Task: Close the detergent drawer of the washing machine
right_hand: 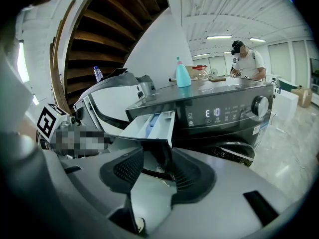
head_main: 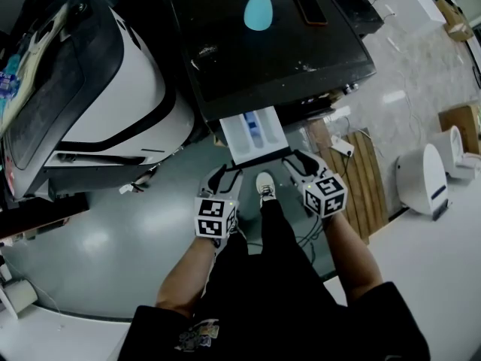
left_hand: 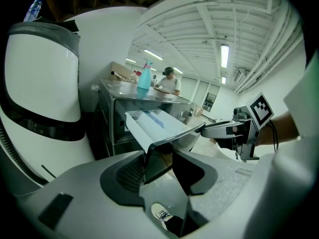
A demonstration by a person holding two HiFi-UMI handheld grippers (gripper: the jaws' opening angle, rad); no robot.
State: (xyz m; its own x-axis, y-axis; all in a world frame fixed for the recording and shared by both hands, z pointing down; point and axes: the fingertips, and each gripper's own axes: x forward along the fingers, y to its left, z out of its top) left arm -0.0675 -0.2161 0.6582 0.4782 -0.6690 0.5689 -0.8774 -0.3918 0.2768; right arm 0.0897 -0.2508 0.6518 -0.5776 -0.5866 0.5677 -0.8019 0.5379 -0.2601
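Observation:
The dark washing machine (head_main: pixel 278 43) has its white detergent drawer (head_main: pixel 254 130) pulled out toward me. In the head view my left gripper (head_main: pixel 225 175) straddles the left corner of the drawer's front panel. My right gripper (head_main: pixel 299 162) straddles its right corner. In the left gripper view the dark panel lies between the pads of the left gripper (left_hand: pixel 159 166), below the drawer (left_hand: pixel 157 123); its jaws stand apart. The right gripper view shows the drawer (right_hand: pixel 147 126) with its corner inside the right gripper (right_hand: pixel 157 166). There is a gap beside the left pad.
A large white machine (head_main: pixel 113 89) stands close on the left. A blue spray bottle (head_main: pixel 258 10) and a phone (head_main: pixel 309 7) rest on the washer's top. A wooden pallet (head_main: pixel 361 179) and a white device (head_main: pixel 425 179) lie to the right. My shoe (head_main: pixel 264 185) is below the drawer.

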